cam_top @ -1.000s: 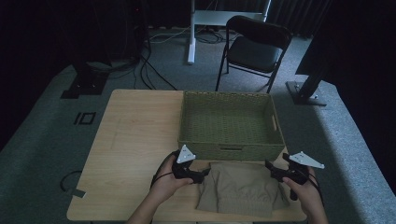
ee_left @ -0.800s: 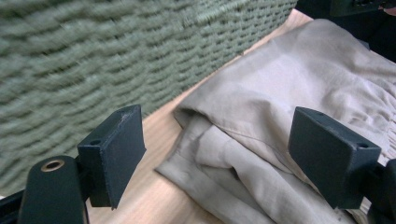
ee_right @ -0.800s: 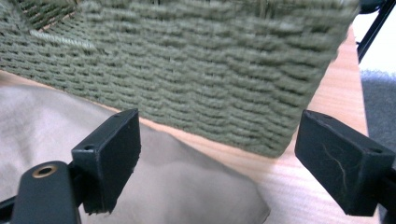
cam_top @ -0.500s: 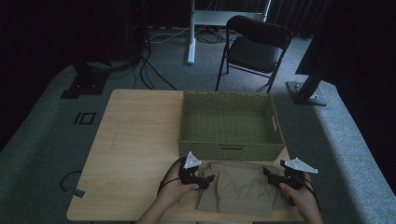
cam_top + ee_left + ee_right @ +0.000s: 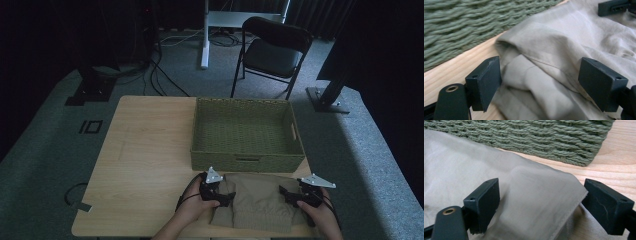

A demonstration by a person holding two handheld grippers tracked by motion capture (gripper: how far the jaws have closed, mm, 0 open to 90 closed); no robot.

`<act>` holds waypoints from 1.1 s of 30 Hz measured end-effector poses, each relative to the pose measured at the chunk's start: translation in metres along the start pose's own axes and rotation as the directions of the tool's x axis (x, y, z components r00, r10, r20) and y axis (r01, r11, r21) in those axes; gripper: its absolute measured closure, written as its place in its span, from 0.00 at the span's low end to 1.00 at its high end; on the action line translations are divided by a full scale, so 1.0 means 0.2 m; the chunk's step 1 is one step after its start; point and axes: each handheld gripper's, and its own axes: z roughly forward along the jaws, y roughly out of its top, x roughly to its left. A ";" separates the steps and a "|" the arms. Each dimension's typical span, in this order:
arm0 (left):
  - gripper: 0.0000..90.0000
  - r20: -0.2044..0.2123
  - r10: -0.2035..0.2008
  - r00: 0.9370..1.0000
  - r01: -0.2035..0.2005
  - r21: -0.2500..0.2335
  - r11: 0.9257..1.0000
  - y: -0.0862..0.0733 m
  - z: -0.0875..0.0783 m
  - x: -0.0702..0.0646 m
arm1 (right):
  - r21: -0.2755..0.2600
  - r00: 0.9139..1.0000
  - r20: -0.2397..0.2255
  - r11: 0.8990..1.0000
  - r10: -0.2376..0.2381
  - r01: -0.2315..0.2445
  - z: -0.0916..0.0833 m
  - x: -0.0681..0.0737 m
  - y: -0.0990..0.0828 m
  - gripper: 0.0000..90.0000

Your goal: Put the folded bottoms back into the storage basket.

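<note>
A folded khaki cloth (image 5: 257, 200) lies at the table's front edge, just before a green woven basket (image 5: 247, 162). My left gripper (image 5: 227, 197) rests low at the cloth's left end. In the left gripper view its jaws (image 5: 541, 85) stand wide apart, a thick fold of the cloth (image 5: 554, 45) lying between them unpressed. My right gripper (image 5: 286, 192) is at the cloth's right end. In the right gripper view it (image 5: 541, 202) is open around a hemmed corner of the cloth (image 5: 461, 165). The right gripper's tip (image 5: 614, 7) also shows far off in the left gripper view.
The basket's inside (image 5: 245, 135) holds nothing and its wall (image 5: 536, 137) stands a little behind the cloth. Bare wooden table (image 5: 145, 150) stretches to the left. A black folding chair (image 5: 272, 45) and stand bases sit on the floor beyond the table.
Both hands have sunk toward the near edge of the table and onto the cloth, the two grippers drawing closer together. The jaws stay as wide as before.
</note>
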 end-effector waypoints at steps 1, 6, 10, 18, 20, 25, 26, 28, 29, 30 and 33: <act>0.21 0.000 0.009 1.000 -0.009 0.011 1.000 0.00 0.01 -0.01 | 0.003 1.000 0.007 1.000 -0.003 0.003 0.00 0.00 0.00 0.16; 0.21 -0.003 0.010 1.000 -0.010 0.026 1.000 0.02 0.05 -0.02 | 0.028 1.000 -0.013 1.000 -0.012 0.012 0.01 0.01 0.00 0.17; 0.19 -0.013 0.021 1.000 -0.020 0.030 0.999 0.01 0.07 -0.02 | 0.053 0.999 -0.026 0.998 -0.022 0.024 0.02 0.02 0.00 0.15; 0.18 -0.036 0.051 0.998 -0.049 0.043 0.998 0.03 0.10 -0.03 | 0.068 0.998 0.009 0.996 -0.062 0.061 0.02 0.05 0.00 0.18; 0.18 -0.045 0.050 0.998 -0.049 0.033 0.998 0.03 0.10 -0.03 | 0.069 0.997 -0.006 0.995 -0.071 0.071 0.01 0.05 0.00 0.25; 0.18 -0.062 0.086 0.994 -0.084 0.035 0.996 0.02 0.11 -0.04 | 0.095 0.998 -0.024 0.993 -0.063 0.065 0.00 0.08 0.03 0.57; 0.19 -0.062 0.086 0.994 -0.084 0.035 0.996 0.02 0.11 -0.04 | 0.095 0.998 -0.024 0.993 -0.063 0.065 0.00 0.08 0.03 0.57; 0.60 -0.016 0.097 0.995 -0.097 0.013 0.995 0.02 0.11 -0.05 | 0.125 0.997 -0.057 0.991 -0.051 0.058 0.00 0.11 0.05 0.76; 0.75 0.003 0.079 0.997 -0.079 0.013 0.997 0.02 0.11 -0.05 | 0.131 0.997 -0.049 0.989 -0.057 0.063 0.00 0.13 0.05 0.78; 0.82 0.018 0.059 0.998 -0.059 0.020 0.998 0.03 0.11 -0.04 | 0.134 0.997 -0.044 0.989 -0.057 0.063 0.00 0.13 0.05 0.80; 0.90 0.025 0.043 0.999 -0.044 0.031 0.999 0.03 0.10 -0.04 | 0.141 0.998 -0.041 0.989 -0.041 0.047 0.00 0.13 0.06 0.83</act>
